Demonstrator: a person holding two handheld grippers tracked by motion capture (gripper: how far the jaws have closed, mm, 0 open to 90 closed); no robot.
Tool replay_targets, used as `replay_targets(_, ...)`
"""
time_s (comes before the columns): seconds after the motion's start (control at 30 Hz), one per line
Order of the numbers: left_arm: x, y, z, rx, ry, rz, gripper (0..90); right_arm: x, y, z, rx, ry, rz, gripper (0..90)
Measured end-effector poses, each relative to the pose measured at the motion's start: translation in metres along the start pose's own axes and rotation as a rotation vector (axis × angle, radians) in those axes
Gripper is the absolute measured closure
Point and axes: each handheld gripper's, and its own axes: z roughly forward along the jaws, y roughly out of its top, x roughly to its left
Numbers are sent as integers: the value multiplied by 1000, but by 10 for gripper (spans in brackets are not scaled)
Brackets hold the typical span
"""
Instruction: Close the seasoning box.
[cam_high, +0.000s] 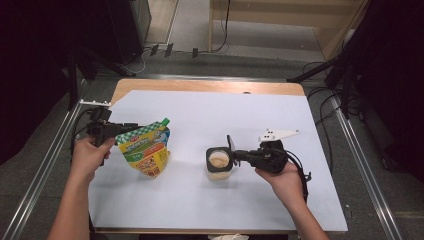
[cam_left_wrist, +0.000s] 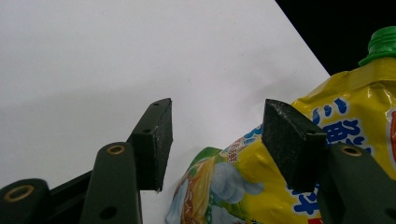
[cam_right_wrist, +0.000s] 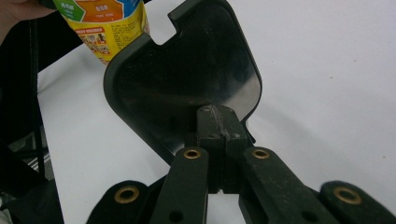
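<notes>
Landmark: the open container (cam_high: 219, 164), clear-walled, holding pale powder or grain, standing on the white sheet (cam_high: 210, 200) of the worktop; every place below is given from it.
Lid: black lid (cam_right_wrist: 187, 84), held up on edge just beside the container's right rim in the high view; seen from the right gripper view it is a flat dark plate with a notch in its top edge.
Right tool: right tool (cam_high: 235, 154) pressed together on the lower edge of the lid; pads meet on it with no gap showing; the hand sits to the right of the container.
Pouch: yellow spouted pouch (cam_high: 147, 147) with a green cap (cam_left_wrist: 384, 39), well to the left of the container, tilted with its spout up toward the container's side.
Left tool: left tool (cam_left_wrist: 215, 140) spread, its pads (cam_left_wrist: 156, 140) standing apart; the pouch lies beyond and beside the far pad; whether that pad touches it I cannot tell.
Step in hand: as I judge it, the lid is off and the container stands ready; the pouch is not yet gripped.
Next move: probably keep the lid clear of the opening; the left tool would need to close on the pouch's upper body, firmly enough not to slip on the glossy film; then bring the spout over the container.
</notes>
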Motion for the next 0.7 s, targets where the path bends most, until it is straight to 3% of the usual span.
replay_targets(0.33,0,0,2,10,1,-1,441,6,1,8,-12,19,-14,900)
replay_targets(0.7,2,-1,3,15,-1,-4,441,19,-2,26,35,42,-48,900)
